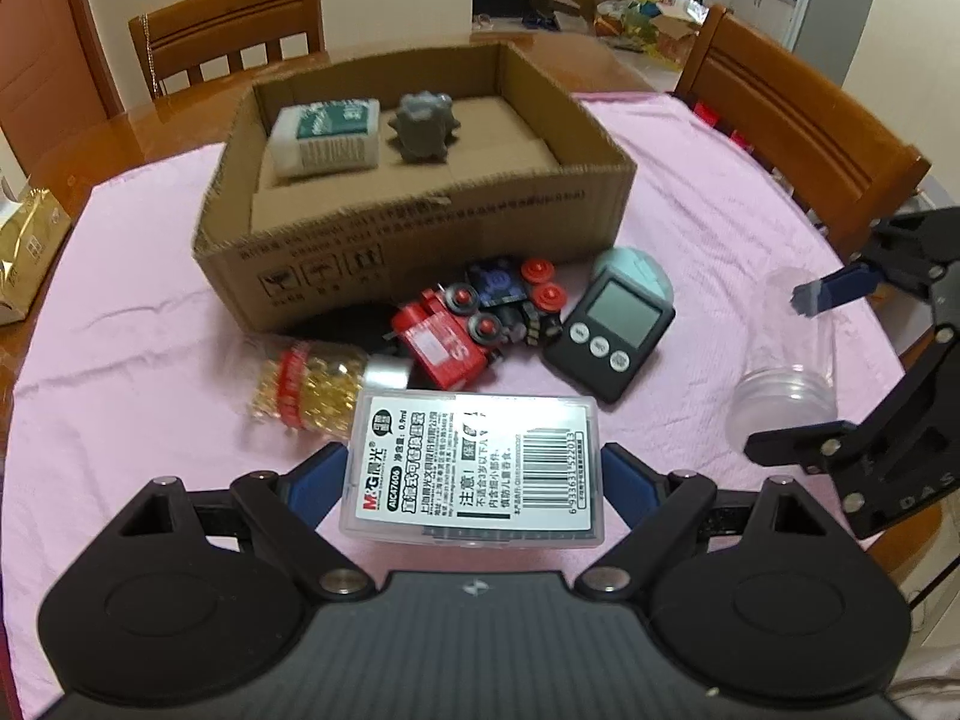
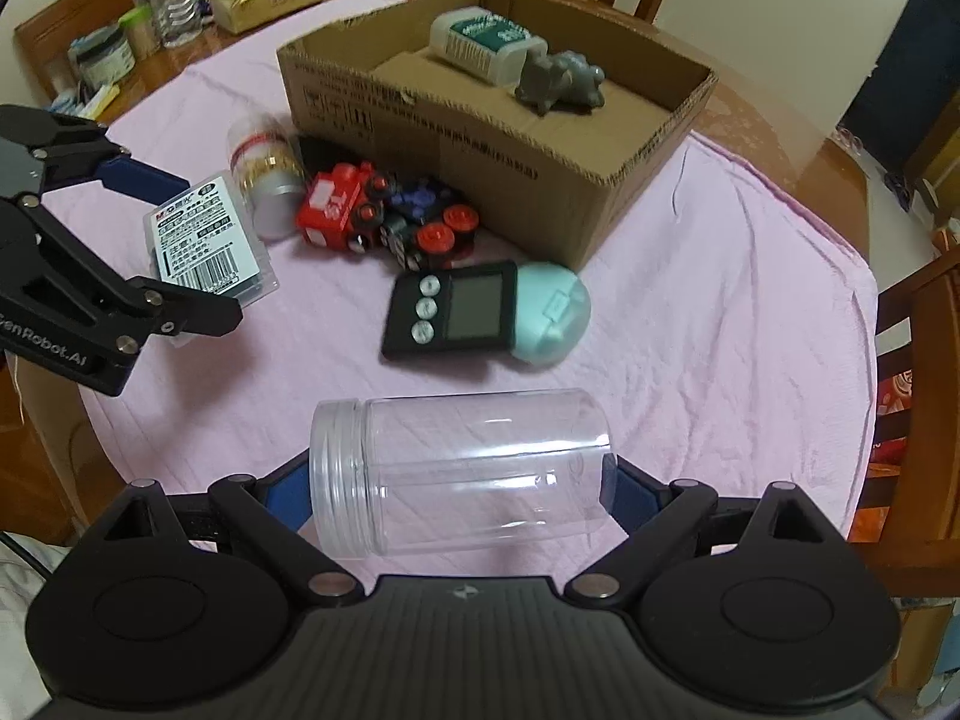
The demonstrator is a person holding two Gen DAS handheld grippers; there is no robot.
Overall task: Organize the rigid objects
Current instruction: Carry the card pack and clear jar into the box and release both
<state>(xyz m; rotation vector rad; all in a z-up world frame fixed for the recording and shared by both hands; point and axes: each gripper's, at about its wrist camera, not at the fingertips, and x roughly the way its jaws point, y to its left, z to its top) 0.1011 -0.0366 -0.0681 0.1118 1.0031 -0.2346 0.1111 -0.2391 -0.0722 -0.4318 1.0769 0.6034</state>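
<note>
Both claws loaded: left claw [image 1: 474,468] clamps the refill case [image 1: 471,468] by its ends, right claw [image 2: 462,480] grips the clear jar [image 2: 459,471] endwise, presumably headed for the cardboard box [image 1: 420,240].

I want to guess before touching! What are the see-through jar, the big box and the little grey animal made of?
The jar looks like clear glossy plastic: you see the cloth through it and it has a ribbed screw cap. The box is brown matte cardboard, with wavy layers showing along its cut edge. The grey animal seems smooth, perhaps plastic or ceramic; hard to tell.
</note>
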